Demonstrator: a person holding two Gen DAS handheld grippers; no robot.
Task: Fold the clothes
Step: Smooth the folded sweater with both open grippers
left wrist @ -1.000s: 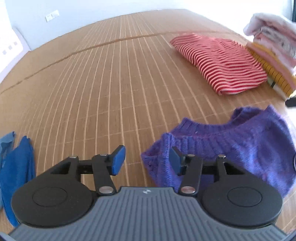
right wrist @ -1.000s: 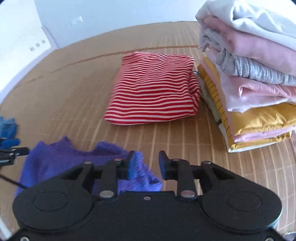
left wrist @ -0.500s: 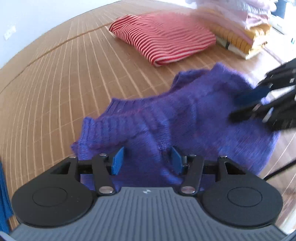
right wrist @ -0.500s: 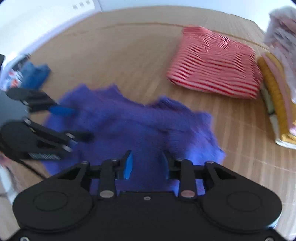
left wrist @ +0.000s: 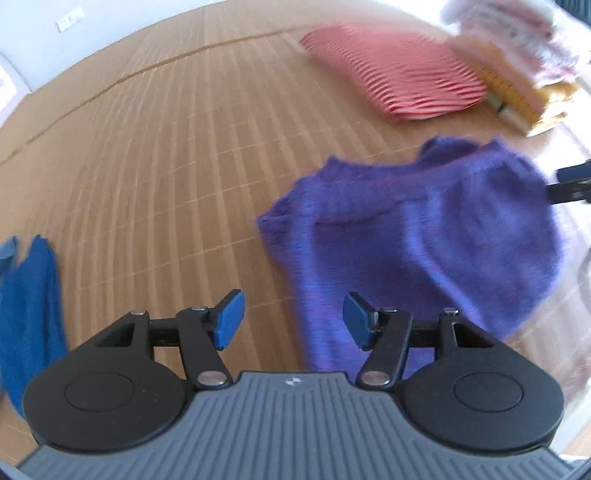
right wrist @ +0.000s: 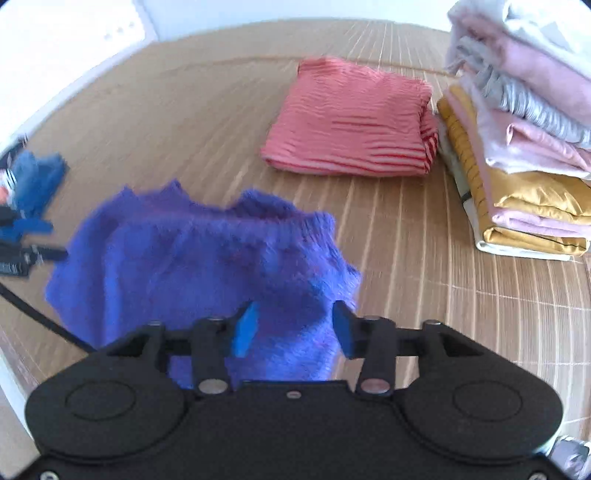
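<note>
On woven mat (left wrist: pixel 166 155), both grippers (left wrist: pixel 293 319) (right wrist: pixel 291 326) gaping empty over purple sweater (right wrist: pixel 207 258), risking bunched, lopsided fold if pinched off-edge.

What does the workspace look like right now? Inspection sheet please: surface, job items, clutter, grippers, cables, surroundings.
Surface: bamboo slat mat, tan, seams visible.
Job's things: purple knit sweater crumpled and unfolded, near both grippers; red striped top folded flat; stack of folded clothes right beside it, whether touching is unclear.
Clutter: blue garment loose at the mat's left edge.
Grippers: left gripper jaws open, nothing between them; right gripper jaws open, sweater lies behind the gap, not clamped. Both views motion-blurred.
Cables: black cable running from the left gripper across the mat edge.
Surroundings: white wall with an outlet plate.
</note>
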